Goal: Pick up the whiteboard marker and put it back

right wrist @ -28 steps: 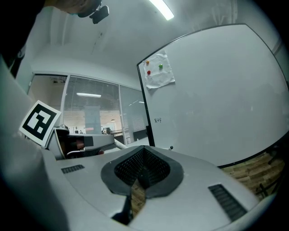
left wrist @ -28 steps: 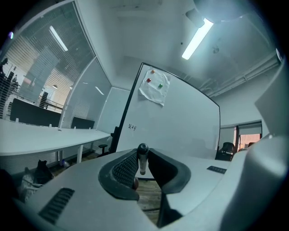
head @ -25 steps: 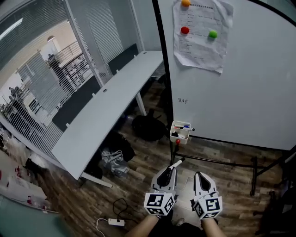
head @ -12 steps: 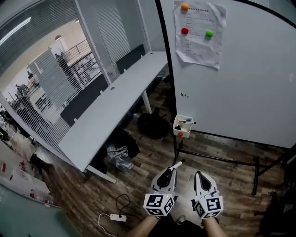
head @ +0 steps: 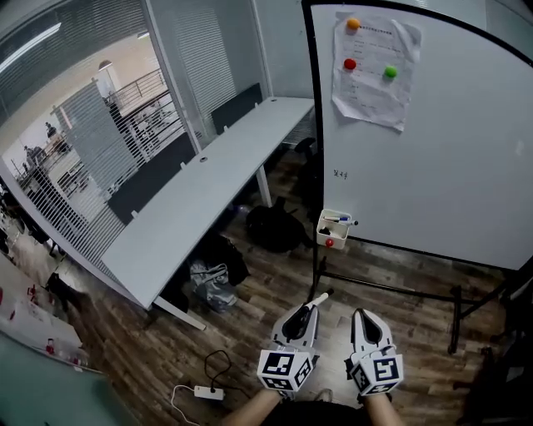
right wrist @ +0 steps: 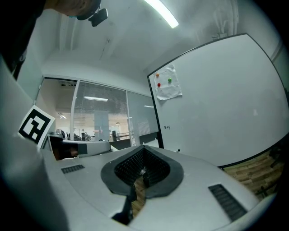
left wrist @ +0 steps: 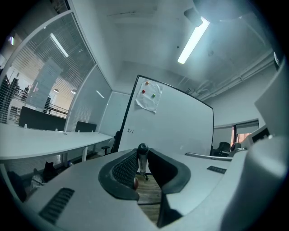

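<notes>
**Left gripper holds the marker, right gripper holds nothing**

The left gripper (head: 305, 311) has its two fingers pressed on the whiteboard marker (head: 317, 299). The fingers are a little way apart, just as wide as the marker, and they pinch it from both sides. In the left gripper view, the left gripper (left wrist: 142, 159) has the marker (left wrist: 143, 150) standing up between its fingers, with a dark round end showing on top. From the head view, the marker's light end pokes out past the finger tips, up over the wood floor (head: 266, 287).

The right gripper (head: 361, 315) sits just beside the left one. In the right gripper view, the right gripper (right wrist: 143, 151) has its fingers together at the tips. Nothing is held between them.

Both grippers are low in the head view, close to the person. They point toward the whiteboard (head: 441, 166), which is well apart from them. A small white box (head: 332, 234) hangs at the lower left corner of the whiteboard, with markers lying in it. The held marker is far from that box.

A sheet of paper (head: 375, 79) is stuck high on the whiteboard with an orange dot (head: 354, 23), a red dot (head: 350, 63) and a green dot (head: 390, 71). A long white desk (head: 200, 208) stands to the left.
</notes>
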`<state>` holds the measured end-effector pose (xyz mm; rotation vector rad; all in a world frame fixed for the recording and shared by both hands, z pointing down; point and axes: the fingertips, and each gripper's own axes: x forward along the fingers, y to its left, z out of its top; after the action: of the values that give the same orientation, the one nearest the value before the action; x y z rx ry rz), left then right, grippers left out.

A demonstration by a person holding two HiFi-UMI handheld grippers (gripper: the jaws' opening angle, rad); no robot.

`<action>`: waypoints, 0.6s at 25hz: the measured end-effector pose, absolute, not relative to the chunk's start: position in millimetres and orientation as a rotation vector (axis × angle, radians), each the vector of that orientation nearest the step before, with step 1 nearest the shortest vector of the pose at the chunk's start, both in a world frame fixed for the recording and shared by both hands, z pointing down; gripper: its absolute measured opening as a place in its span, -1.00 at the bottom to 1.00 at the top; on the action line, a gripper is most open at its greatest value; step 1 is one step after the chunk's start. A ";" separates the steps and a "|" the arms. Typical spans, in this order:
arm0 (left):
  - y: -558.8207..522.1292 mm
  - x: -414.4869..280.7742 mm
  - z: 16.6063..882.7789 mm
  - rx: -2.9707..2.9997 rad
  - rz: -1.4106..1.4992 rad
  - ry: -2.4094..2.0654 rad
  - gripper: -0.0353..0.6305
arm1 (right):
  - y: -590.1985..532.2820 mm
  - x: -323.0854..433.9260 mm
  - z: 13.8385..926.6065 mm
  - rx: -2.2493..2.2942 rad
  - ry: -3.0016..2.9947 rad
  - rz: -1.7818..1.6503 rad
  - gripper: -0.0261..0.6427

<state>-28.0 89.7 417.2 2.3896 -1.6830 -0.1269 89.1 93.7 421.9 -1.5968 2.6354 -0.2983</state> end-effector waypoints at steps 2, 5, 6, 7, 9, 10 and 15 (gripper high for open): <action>92.5 -29.9 419.6 2.398 -0.115 -1.677 -0.66 | 95.9 85.7 424.8 -1.596 2.631 -0.296 -0.89; 98.5 -35.0 419.4 2.398 -0.110 -1.674 -0.66 | 99.7 82.1 425.6 -1.619 2.626 -0.317 -0.89; 99.7 -37.4 418.2 2.399 -0.116 -1.676 -0.66 | 100.7 79.9 425.2 -1.622 2.628 -0.316 -0.89; 100.0 -39.7 417.3 2.400 -0.122 -1.679 -0.66 | 101.2 77.6 425.6 -1.619 2.630 -0.313 -0.89; 100.1 -43.7 417.8 2.398 -0.122 -1.688 -0.66 | 101.7 74.6 427.7 -1.613 2.631 -0.314 -0.89; 100.7 -45.5 418.4 2.397 -0.118 -1.695 -0.66 | 102.2 73.8 427.8 -1.617 2.630 -0.315 -0.89; 104.0 -50.9 418.8 2.398 -0.124 -1.713 -0.67 | 105.4 68.7 426.2 -1.605 2.642 -0.296 -0.89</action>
<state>-50.9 104.0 418.8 2.3982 -1.7135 -0.1239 68.7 105.4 426.2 -1.6049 2.6419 -0.2955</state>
